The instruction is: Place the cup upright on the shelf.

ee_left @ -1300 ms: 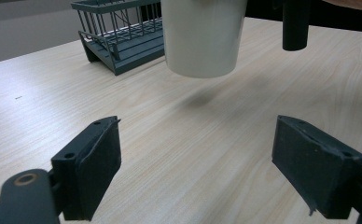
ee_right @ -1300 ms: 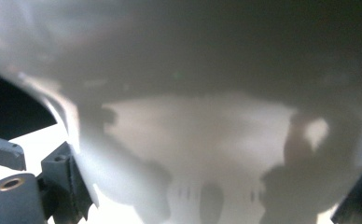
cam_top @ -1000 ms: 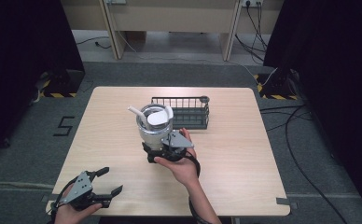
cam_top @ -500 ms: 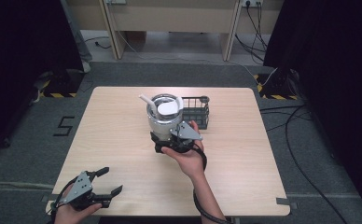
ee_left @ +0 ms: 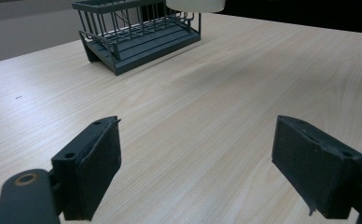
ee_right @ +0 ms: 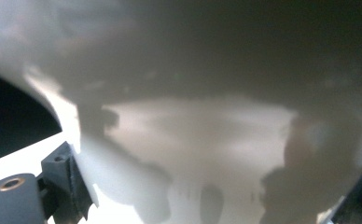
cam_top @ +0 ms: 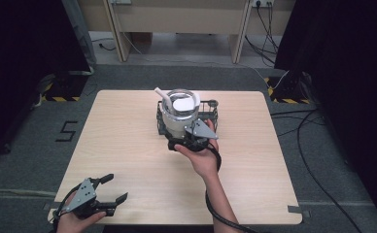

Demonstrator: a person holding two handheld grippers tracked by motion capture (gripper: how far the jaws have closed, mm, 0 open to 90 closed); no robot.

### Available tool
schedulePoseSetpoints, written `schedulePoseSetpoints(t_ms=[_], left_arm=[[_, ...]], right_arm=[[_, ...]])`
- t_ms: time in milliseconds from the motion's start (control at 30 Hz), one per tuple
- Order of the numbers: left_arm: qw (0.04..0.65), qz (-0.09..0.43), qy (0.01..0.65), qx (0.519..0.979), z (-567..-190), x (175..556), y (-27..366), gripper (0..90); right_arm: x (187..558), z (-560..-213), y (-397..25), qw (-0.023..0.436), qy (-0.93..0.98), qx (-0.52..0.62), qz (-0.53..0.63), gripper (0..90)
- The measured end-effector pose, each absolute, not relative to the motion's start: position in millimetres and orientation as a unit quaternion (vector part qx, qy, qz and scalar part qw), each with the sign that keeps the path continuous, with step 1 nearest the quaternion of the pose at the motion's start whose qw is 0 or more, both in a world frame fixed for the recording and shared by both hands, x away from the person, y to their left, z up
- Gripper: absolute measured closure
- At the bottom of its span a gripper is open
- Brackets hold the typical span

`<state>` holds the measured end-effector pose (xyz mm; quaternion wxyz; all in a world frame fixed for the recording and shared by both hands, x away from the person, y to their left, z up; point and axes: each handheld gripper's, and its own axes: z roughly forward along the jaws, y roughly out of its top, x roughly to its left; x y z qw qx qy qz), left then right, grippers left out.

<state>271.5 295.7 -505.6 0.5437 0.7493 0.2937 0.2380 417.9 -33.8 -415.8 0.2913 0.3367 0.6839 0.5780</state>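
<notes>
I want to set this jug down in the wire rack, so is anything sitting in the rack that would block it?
Nothing visible does. In the left gripper view, the dark grey wire rack shows bare bars inside. The right hand-held gripper holds the white jug above it.

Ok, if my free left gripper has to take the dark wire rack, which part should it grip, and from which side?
Probably the top rail of the dark wire rack, at its corner nearest the left gripper. That rail is a thin bar that open jaws can close over. Come from the person's side: the white container held by the right gripper hangs over the rack's far part.
</notes>
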Motion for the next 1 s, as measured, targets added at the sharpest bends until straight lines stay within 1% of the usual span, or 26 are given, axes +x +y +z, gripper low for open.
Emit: schedulePoseSetpoints(t_ms=[667, 767, 800, 833, 1000], left_arm=[[0.544, 0.238, 0.294, 0.749, -505.4, 271.4, 296.2, 15.0], [0.545, 0.239, 0.295, 0.748, -505.5, 271.5, 296.4, 15.0], [0.545, 0.239, 0.295, 0.747, -505.5, 271.2, 296.3, 15.0], [0.545, 0.239, 0.295, 0.747, -505.4, 271.3, 296.3, 15.0], [0.545, 0.238, 0.295, 0.747, -505.5, 271.3, 296.3, 15.1]], right_arm=[[438.0, -402.6, -48.7, 0.305, 0.668, 0.357, 0.577, 11.2], [441.8, -401.2, -50.7, 0.313, 0.668, 0.360, 0.572, 11.2], [442.2, -401.0, -50.4, 0.306, 0.666, 0.366, 0.573, 11.2], [444.1, -400.3, -52.0, 0.316, 0.667, 0.362, 0.569, 11.2], [449.3, -398.2, -54.9, 0.319, 0.663, 0.369, 0.568, 11.2]])
